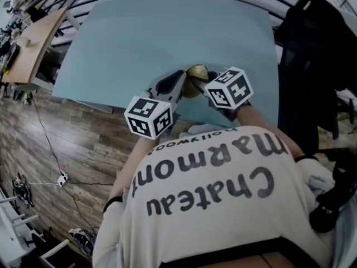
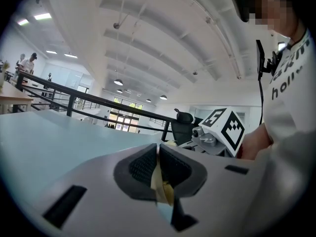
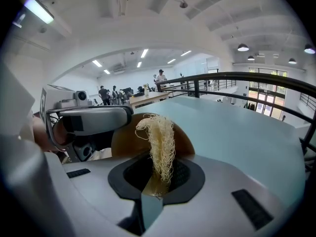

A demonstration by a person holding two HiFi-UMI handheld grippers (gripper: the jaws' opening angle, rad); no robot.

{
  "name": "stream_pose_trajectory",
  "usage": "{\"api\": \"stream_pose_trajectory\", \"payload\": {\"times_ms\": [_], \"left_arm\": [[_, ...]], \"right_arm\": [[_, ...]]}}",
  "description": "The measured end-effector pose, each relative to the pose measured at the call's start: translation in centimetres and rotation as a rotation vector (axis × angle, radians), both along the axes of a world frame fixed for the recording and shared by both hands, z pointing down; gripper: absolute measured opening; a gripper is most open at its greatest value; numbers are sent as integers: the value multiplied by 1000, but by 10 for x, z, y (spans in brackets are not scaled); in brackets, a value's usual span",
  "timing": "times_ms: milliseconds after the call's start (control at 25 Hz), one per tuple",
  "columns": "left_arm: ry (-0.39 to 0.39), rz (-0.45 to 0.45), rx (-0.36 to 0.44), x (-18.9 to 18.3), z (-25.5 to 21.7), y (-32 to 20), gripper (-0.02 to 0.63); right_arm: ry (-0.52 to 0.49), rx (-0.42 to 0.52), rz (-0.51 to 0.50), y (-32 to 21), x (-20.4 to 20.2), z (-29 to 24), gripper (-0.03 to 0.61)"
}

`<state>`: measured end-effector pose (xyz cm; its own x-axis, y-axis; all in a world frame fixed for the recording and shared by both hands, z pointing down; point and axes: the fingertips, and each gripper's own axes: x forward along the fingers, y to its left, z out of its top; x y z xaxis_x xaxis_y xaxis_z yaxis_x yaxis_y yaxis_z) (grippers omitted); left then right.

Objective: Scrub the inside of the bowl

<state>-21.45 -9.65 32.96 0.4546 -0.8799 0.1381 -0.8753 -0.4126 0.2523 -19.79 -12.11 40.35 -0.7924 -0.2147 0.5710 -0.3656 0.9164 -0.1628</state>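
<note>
A: Bowl position?

B: The wooden bowl (image 3: 123,141) is noted at the near edge of the teal tabletop (image 1: 167,32), between the two claws and close to the person's body. Whether it is rested on the tabletop or lifted cannot be told.

A: Claw states?

B: The left claw (image 2: 158,154) is pinched almost closed on a thin pale edge, judged to be the bowl's rim. The right claw (image 3: 160,169) is clamped on a pale fibre scrubber (image 3: 159,137). Its tuft is left standing out past the pads, just in front of the brown bowl wall.

A: How is the scrubbing best done?

B: As judged, a firm rim grip is needed so the bowl is not spun or pulled loose. The free tuft, not the pads, should be pressed to the inner wall and swept in circles from bottom to rim. Light pressure is advised, since the fibres are gripped by a short end and could be dragged out.

A: Pose?

B: Both grippers are held low and close in, angled inward so that the claws converge on the bowl. The marker cubes (image 1: 148,116) are turned upward. The right forearm (image 1: 256,119) is seen reaching forward.
</note>
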Motion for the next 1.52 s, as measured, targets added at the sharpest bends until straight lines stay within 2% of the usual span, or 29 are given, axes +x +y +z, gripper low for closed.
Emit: {"api": "stream_pose_trajectory", "payload": {"times_ms": [360,720,960,1120,1280,1360,1520], "left_arm": [[-22,75,-19,15,10,4,17],[51,66,-34,15,18,0,15],[141,24,-47,12,24,-1,15],[179,-12,-39,18,22,-7,5],[281,-60,-43,10,20,-19,0],[272,-93,-57,6,25,-24,0],[269,-180,-105,-13,44,-30,0]], "right_arm": [[-20,-21,-14,12,-1,4,61],[-4,-48,-95,20,-14,6,61],[18,-115,-151,29,-15,18,61],[41,-145,-258,44,-11,30,61],[111,-104,-370,54,-8,45,61],[132,-79,-369,46,-4,53,61],[92,-169,-334,29,-7,61,61]]}}
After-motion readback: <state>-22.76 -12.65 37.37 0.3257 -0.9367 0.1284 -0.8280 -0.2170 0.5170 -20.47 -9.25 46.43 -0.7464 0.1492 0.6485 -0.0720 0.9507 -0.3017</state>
